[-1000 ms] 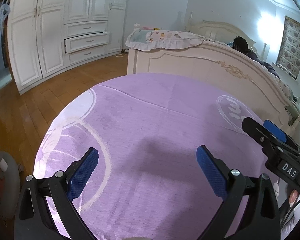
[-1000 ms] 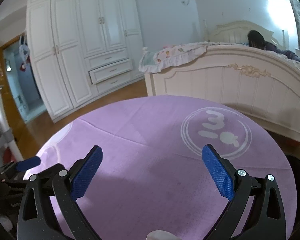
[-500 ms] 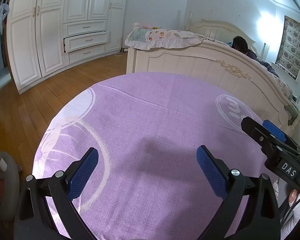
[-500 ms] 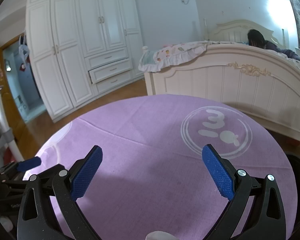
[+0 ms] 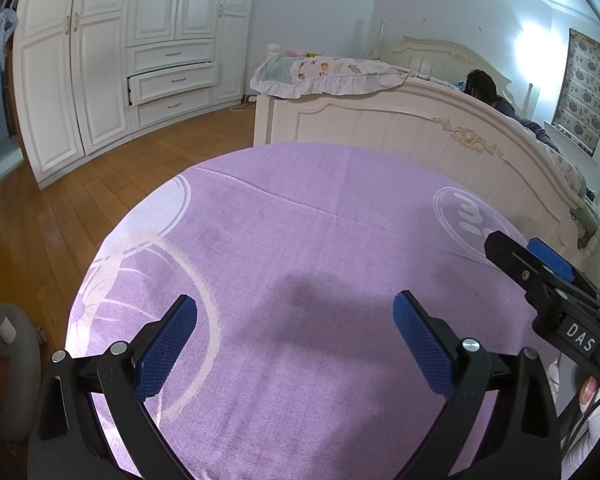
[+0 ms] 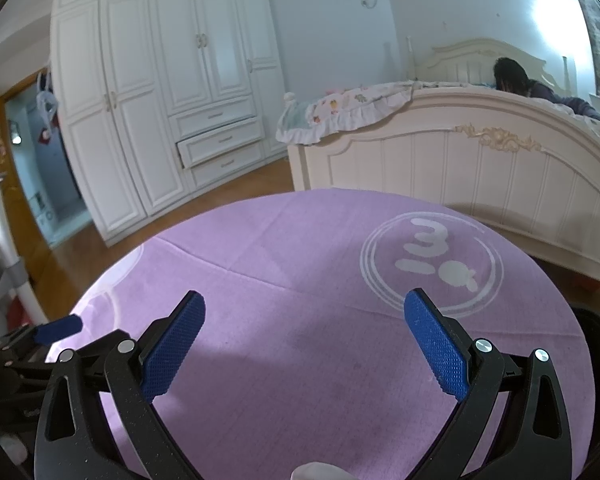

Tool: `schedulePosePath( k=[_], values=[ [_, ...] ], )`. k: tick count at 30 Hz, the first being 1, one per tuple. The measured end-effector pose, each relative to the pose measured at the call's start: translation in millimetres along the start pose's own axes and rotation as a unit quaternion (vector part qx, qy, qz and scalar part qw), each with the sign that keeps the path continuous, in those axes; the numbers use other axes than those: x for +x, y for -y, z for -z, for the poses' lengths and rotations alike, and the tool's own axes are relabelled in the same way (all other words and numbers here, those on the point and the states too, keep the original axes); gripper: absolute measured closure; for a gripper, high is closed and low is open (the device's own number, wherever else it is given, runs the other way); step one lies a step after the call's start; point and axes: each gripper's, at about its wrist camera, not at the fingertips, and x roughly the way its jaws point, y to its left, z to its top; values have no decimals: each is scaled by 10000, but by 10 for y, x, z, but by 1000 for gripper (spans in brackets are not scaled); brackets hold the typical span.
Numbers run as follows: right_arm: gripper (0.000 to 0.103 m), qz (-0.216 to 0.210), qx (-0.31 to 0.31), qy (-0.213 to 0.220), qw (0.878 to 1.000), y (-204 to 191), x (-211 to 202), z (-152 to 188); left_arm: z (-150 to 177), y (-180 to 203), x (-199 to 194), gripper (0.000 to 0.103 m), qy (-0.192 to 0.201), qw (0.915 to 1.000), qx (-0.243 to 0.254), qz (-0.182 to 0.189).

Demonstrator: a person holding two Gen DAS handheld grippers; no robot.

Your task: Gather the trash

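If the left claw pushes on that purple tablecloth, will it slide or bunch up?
The purple tablecloth is probably floppy: a crease line runs across it, so thin fabric would likely wrinkle ahead of a push. Its woven texture looks grippy rather than slick, so the left claw, open above it, might drag it. Nothing visibly weighs it down, so it could shift.

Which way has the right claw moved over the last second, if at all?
No. The right claw has held still: the ringed emblem on the purple tablecloth sits where it did.
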Motion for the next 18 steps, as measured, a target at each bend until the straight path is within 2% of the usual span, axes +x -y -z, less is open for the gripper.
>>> schedulePosePath(
  k=[18],
  values=[
    [5, 15, 98, 13, 10000, 37, -37, -12, -7, 54, -32, 5, 64, 9998, 145, -79]
  ],
)
